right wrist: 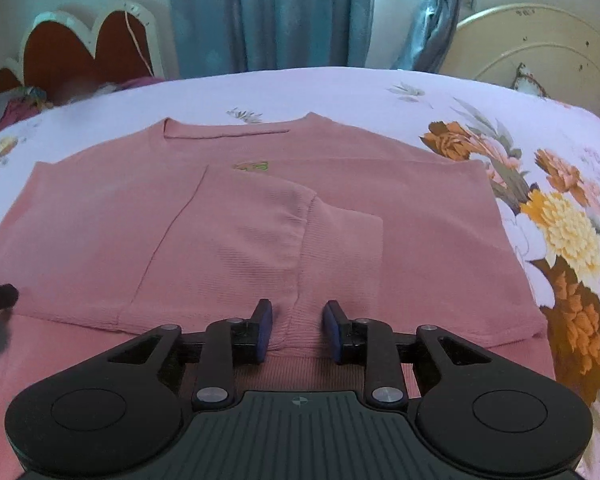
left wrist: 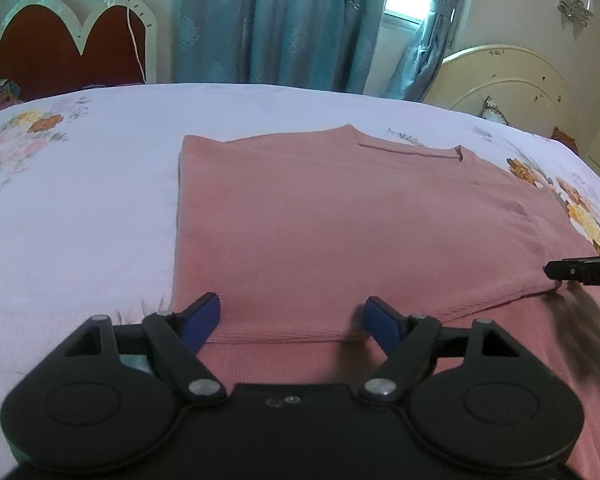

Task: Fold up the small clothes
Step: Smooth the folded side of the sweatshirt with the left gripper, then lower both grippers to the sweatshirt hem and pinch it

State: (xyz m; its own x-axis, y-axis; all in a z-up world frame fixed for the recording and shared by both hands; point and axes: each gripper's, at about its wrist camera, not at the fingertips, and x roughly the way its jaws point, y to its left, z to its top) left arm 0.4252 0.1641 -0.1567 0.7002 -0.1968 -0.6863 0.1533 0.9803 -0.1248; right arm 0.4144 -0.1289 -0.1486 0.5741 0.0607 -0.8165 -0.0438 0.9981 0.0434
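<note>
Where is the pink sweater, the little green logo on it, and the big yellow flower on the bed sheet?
pink sweater (right wrist: 100, 232): right wrist view, on its flat body panel.
green logo (right wrist: 254, 166): right wrist view, on the embroidered mark below the collar.
yellow flower (right wrist: 566, 232): right wrist view, on the petals' middle.

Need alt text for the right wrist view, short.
A pink sweater lies flat on a floral bedsheet, one sleeve folded across its front. The open right gripper sits low over the sweater's near hem, straddling a ridge of fabric. Blue curtains hang behind the bed.
</note>
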